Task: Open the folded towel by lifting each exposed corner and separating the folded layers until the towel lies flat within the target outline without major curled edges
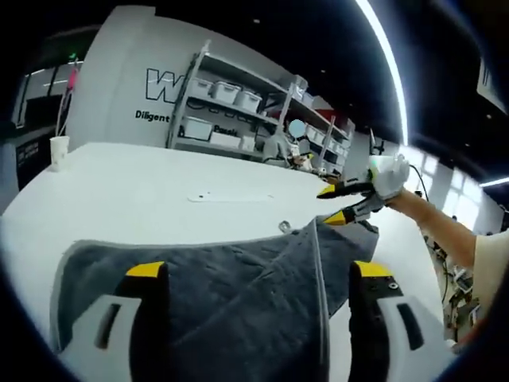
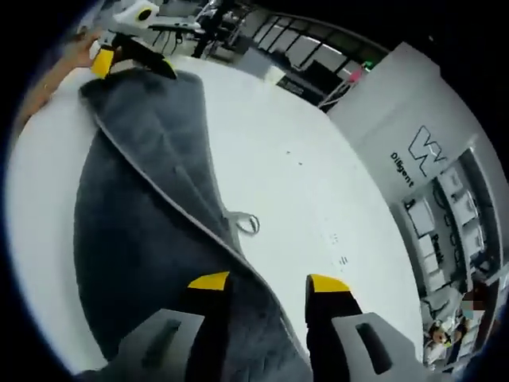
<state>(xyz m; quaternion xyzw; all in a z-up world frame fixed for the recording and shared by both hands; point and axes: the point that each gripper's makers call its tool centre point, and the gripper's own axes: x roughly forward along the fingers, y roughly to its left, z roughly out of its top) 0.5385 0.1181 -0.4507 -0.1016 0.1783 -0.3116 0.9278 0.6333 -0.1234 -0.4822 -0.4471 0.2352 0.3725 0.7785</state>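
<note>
A dark grey towel (image 1: pixel 238 302) lies on the white table (image 1: pixel 159 175), part folded, with a raised fold ridge running along it. My left gripper (image 1: pixel 258 270) is wide open over the towel's near end, with fabric between its jaws. My right gripper (image 1: pixel 334 204) comes in from the right at the towel's far corner, its yellow tips a little apart. In the right gripper view the towel (image 2: pixel 135 207) stretches away, and its pale trimmed edge passes between the half-open jaws of my right gripper (image 2: pixel 267 282). My left gripper (image 2: pixel 119 56) sits at the far corner.
The towel's small hanging loop (image 1: pixel 284 227) (image 2: pixel 246 223) lies on the bare table (image 2: pixel 302 143) beside the edge. A paper cup (image 1: pixel 59 151) stands at the far left. Shelves with bins (image 1: pixel 238 111) line the wall. A person's forearm (image 1: pixel 445 231) reaches in from the right.
</note>
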